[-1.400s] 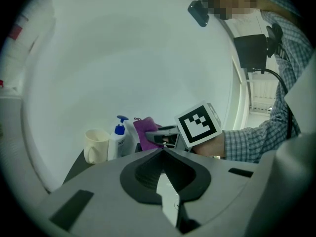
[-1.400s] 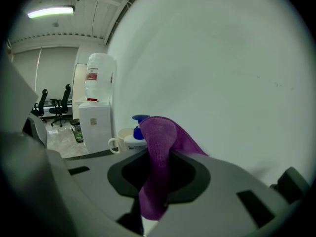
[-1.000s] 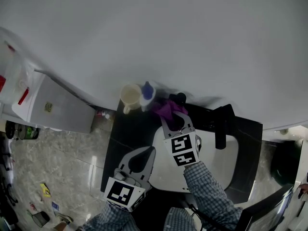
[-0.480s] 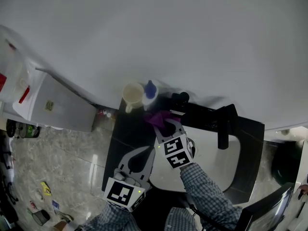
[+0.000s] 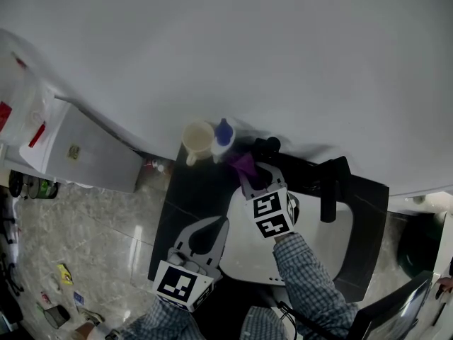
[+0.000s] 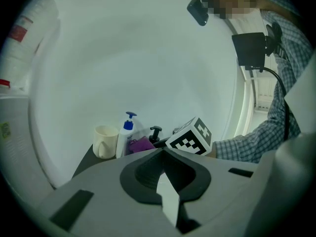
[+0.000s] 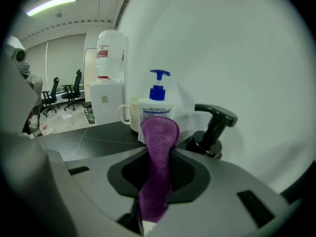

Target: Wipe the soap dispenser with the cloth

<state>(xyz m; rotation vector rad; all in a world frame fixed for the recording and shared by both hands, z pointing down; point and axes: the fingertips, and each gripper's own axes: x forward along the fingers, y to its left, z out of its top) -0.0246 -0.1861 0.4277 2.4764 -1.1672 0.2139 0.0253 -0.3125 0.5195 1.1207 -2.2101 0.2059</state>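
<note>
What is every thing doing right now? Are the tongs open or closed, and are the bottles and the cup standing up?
left tongs: shut, holding nothing.
right tongs: shut on the purple cloth.
purple cloth: pinched, its end sticking out in front of the soap dispenser.
soap dispenser: upright, blue pump on top.
black pump bottle: upright.
mug: upright, beside the soap dispenser.

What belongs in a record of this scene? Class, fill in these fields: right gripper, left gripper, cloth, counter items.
right gripper: shut on the purple cloth
left gripper: shut, nothing between its jaws
cloth: its tip is right in front of the white pump bottle; contact unclear
counter items: mug, white pump bottle, black pump dispenser
</note>
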